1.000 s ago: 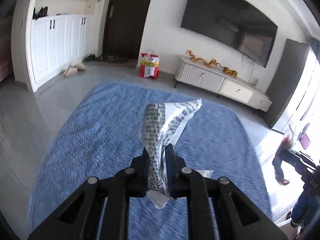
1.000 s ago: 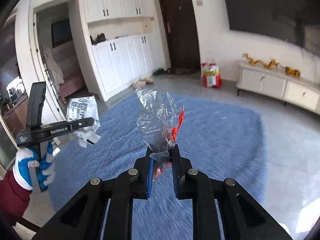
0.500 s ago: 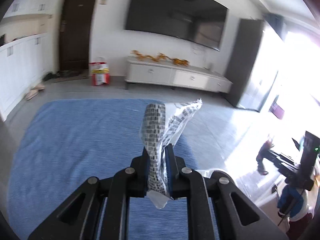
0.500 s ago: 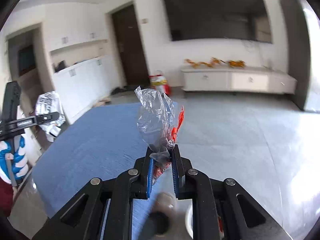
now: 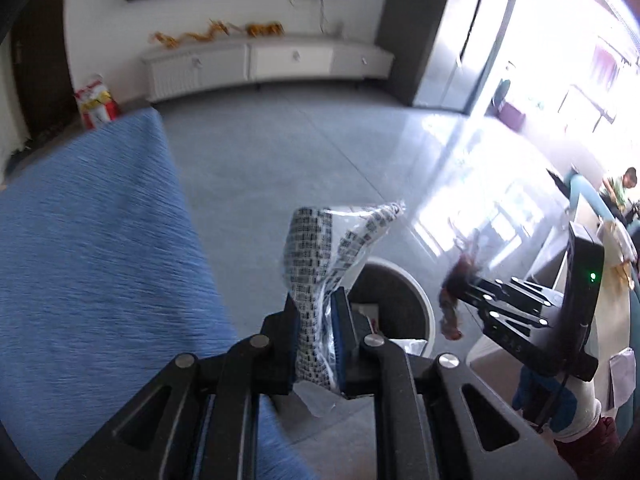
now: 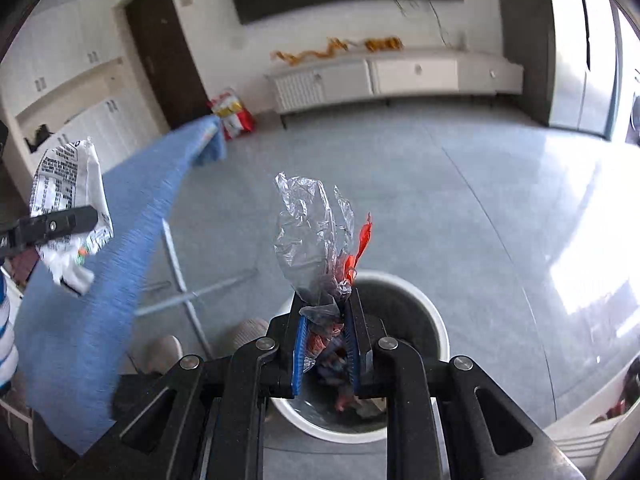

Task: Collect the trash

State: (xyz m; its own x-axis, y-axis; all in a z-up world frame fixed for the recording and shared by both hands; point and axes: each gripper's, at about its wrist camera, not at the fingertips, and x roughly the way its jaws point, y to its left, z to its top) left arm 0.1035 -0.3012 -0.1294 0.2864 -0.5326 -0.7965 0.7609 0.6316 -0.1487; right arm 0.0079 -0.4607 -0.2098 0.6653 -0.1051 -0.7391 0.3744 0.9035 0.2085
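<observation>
Left wrist view: the left tool point(image 5: 316, 316) grips a printed wrapper point(image 5: 320, 248) beside the blue surface point(image 5: 88, 240), the white bin point(image 5: 416, 300) just beyond. Right wrist view: the right tool point(image 6: 326, 334), jaws opening, still pinches a clear wrapper point(image 6: 312, 236) directly over the bin point(image 6: 436, 332), whose trash only this view shows.

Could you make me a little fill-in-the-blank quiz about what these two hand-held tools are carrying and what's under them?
1. The left tool grips a white wrapper covered in black ____.
2. The right tool carries a crumpled clear plastic wrapper with ____ bits.
3. Below both tools stands a round white ____.

Missing words: print; red; bin
</observation>
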